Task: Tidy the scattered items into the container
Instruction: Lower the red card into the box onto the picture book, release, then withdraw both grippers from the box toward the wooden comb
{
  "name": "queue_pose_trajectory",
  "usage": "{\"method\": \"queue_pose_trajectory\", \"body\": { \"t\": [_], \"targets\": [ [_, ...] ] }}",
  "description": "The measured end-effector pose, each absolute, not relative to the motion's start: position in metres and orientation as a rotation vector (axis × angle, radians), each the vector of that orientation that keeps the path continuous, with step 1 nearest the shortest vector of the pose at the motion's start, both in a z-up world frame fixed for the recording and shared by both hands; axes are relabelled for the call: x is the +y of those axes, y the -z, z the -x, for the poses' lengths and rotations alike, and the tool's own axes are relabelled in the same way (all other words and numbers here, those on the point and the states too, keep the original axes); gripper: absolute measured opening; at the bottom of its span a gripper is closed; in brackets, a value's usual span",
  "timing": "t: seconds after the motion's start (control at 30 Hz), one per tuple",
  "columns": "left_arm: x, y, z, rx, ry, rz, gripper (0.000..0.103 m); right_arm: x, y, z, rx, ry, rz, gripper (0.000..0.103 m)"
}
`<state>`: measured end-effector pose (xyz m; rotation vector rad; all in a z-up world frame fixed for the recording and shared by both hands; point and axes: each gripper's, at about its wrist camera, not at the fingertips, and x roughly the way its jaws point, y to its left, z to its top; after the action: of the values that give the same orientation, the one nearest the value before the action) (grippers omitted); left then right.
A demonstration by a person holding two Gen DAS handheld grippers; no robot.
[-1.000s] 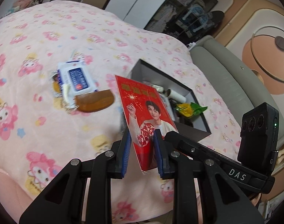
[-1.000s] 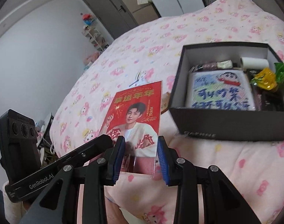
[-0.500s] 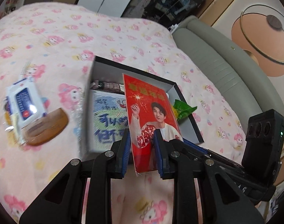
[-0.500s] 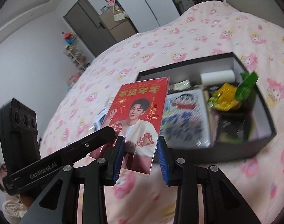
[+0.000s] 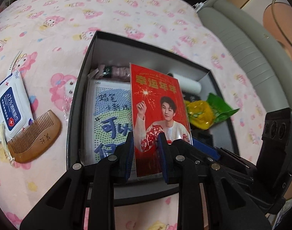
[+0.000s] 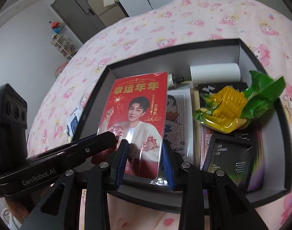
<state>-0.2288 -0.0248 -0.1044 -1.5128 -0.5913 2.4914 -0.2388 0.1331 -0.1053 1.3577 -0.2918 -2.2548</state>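
Observation:
A red card (image 5: 157, 111) with a portrait stands upright over the open black box (image 5: 146, 46). My left gripper (image 5: 146, 140) is shut on the card's lower left part. My right gripper (image 6: 145, 145) is shut on its lower right part. In the right wrist view the card (image 6: 134, 118) hangs above the box's (image 6: 165, 44) near left corner, and the left gripper (image 6: 107, 138) reaches in from the left. A wooden comb (image 5: 34, 138) and a pack of wipes (image 5: 11, 103) lie on the pink bedspread left of the box.
The box holds a bead picture (image 5: 109, 115), a white roll (image 6: 215, 72), a yellow and green corn toy (image 6: 228, 103) and a dark screen protector pack (image 6: 228, 157). A grey sofa (image 5: 251, 44) borders the bed on the right. A door and shelves stand far off.
Both grippers have carried the red card from above the bedspread to over the box, which now fills both views. The comb and wipes have stayed where they were.

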Motion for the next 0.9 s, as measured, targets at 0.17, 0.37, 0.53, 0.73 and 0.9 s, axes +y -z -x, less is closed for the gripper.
{"method": "queue_pose_trajectory", "body": {
  "t": [0.17,0.37,0.53,0.73,0.9],
  "targets": [
    [-0.020,0.112,0.230,-0.536,-2.535,1.598,0.021,0.133,0.117,0.243,-0.295,2.237,-1.418,0.031],
    [-0.017,0.117,0.229,-0.503,-2.528,1.645,0.024,0.133,0.115,0.243,-0.217,2.307,-1.454,0.031],
    [-0.016,0.103,0.217,-0.493,-2.556,1.568,0.040,0.142,0.100,0.226,-0.181,2.396,-1.425,0.033],
    [-0.010,0.065,0.175,-0.465,-2.639,1.376,0.042,0.151,0.072,0.189,-0.153,2.491,-1.305,0.038],
    [-0.011,0.044,0.142,-0.406,-2.687,1.285,0.043,0.157,0.050,0.154,-0.208,2.505,-1.231,0.039]
  ]
}}
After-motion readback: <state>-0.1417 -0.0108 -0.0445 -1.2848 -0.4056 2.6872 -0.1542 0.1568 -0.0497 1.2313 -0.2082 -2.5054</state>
